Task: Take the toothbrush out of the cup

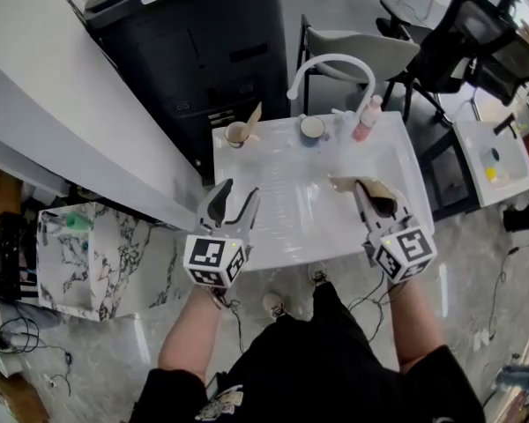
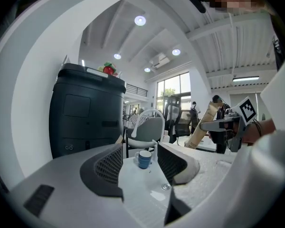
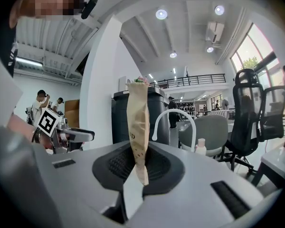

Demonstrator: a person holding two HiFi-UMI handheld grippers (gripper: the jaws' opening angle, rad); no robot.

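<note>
My right gripper (image 1: pixel 368 192) is shut on a toothbrush in a flat tan paper wrapper (image 1: pixel 353 183), held over the right half of the white table (image 1: pixel 291 227). In the right gripper view the wrapper (image 3: pixel 138 122) stands up from between the closed pads of the right gripper (image 3: pixel 140 167). My left gripper (image 1: pixel 236 199) is open and holds nothing, over the table's front left. A blue-striped cup (image 1: pixel 312 129) stands at the back; in the left gripper view this cup (image 2: pixel 144 158) lies beyond the open jaws of the left gripper (image 2: pixel 140 163). A tan cup (image 1: pixel 237 134) at the back left holds another tan wrapper (image 1: pixel 254 113).
A white curved faucet (image 1: pixel 331 64) arches over the table's back edge, with a pink bottle (image 1: pixel 367 120) beside it. A black cabinet (image 1: pixel 194 51) stands behind the table. Chairs (image 1: pixel 361 47) and a white side table (image 1: pixel 494 161) are to the right, a marble-patterned stand (image 1: pixel 79 254) to the left.
</note>
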